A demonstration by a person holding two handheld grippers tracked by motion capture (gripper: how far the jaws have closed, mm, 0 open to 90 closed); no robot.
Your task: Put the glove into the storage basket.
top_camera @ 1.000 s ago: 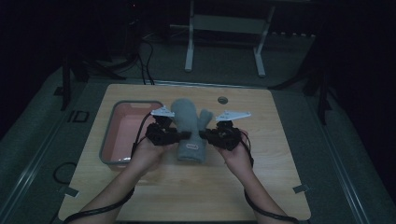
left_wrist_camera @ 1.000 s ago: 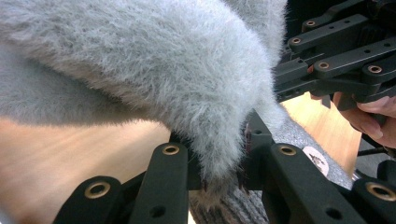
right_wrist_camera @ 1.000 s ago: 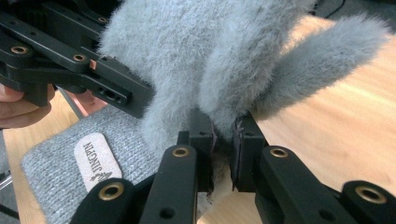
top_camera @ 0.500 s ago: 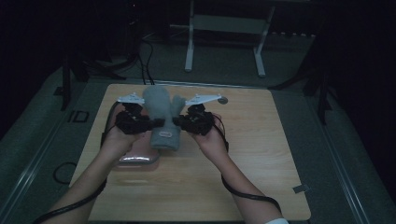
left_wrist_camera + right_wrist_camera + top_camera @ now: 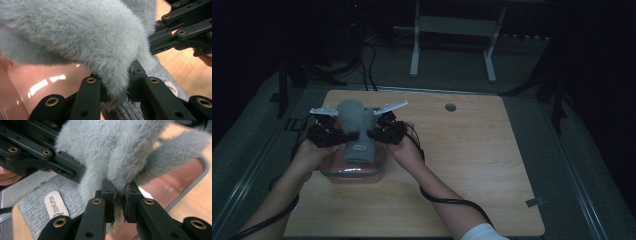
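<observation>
Wooden table (image 5: 492, 165): grey glove (image 5: 356, 131) over pink container (image 5: 377, 172).

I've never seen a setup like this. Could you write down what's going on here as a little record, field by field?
Setting: wooden table in a dim room
Who: a person holding a claw in each hand
Left claw: shut on the fuzzy grey mitten
Right claw: shut on the same mitten's fluffy edge
Mitten details: knitted cuff with a small label
Below the mitten: pink container with a grey rim
Position: mitten held over the container, at the table's left side
Also on the table: a small round hole near the far edge
</observation>
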